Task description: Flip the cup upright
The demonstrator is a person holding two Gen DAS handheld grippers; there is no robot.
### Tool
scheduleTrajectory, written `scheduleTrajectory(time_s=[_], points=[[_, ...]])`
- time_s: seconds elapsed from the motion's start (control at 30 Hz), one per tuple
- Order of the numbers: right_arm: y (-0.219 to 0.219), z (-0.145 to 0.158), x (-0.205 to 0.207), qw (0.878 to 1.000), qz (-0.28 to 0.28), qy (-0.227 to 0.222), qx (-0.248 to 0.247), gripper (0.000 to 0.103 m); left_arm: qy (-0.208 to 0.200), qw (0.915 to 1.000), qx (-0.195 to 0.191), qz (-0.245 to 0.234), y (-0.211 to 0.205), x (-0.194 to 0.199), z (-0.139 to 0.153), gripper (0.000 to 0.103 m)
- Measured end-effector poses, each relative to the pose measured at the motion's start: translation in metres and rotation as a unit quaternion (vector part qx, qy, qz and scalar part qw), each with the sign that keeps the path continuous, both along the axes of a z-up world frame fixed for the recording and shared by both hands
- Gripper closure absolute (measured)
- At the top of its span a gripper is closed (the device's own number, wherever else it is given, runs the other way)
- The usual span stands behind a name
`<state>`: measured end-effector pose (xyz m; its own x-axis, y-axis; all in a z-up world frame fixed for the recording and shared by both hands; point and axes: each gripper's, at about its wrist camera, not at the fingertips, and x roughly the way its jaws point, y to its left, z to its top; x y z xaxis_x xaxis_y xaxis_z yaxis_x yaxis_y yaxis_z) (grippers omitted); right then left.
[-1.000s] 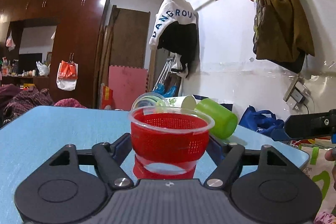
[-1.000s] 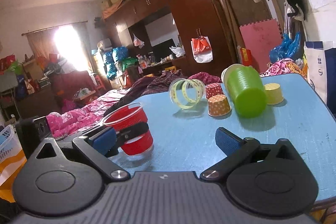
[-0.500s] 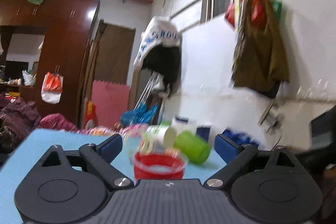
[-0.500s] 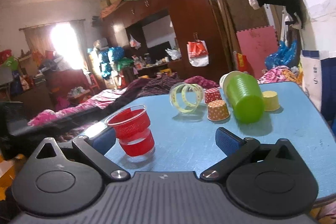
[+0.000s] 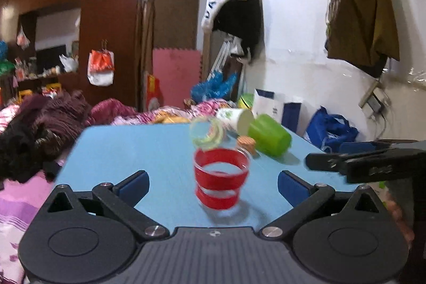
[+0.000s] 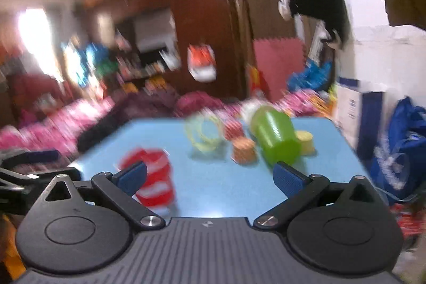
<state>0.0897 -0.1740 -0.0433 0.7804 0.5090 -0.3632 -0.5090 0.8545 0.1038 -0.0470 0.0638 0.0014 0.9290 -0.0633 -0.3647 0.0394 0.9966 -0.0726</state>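
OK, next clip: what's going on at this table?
A person holds two handheld grippers over a blue table. The red cup stands upright and free between the fingers of the open left gripper. The right gripper is open too, holding nothing. A green cup lies on its side further back.

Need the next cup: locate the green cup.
In the left wrist view the green cup lies on its side, far right on the blue table, beside the white cup.
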Motion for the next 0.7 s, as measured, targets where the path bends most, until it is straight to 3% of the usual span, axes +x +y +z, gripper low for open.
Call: scheduleTrajectory(time_s=[0.1,0.27,0.43,0.7], points=[[-0.002,-0.010,0.003,1.000,0.009,0.014,-0.009,0.001,0.017,0.9998,0.006,0.013,-0.001,0.001,-0.007,0.000],[-0.012,-0.015,0.002,0.998,0.033,0.043,0.028,0.001,0.016,0.9997,0.008,0.019,-0.002,-0.003,-0.009,0.000],[-0.012,-0.011,-0.008,0.999,0.025,0.028,0.030,0.001,0.015,0.9986,0.032,0.040,-0.010,-0.005,-0.008,0.000],[-0.010,-0.008,-0.013,0.999,0.024,0.012,0.024,0.001,0.024,0.9982,0.038,0.041,-0.015,-0.002,-0.009,0.000]])
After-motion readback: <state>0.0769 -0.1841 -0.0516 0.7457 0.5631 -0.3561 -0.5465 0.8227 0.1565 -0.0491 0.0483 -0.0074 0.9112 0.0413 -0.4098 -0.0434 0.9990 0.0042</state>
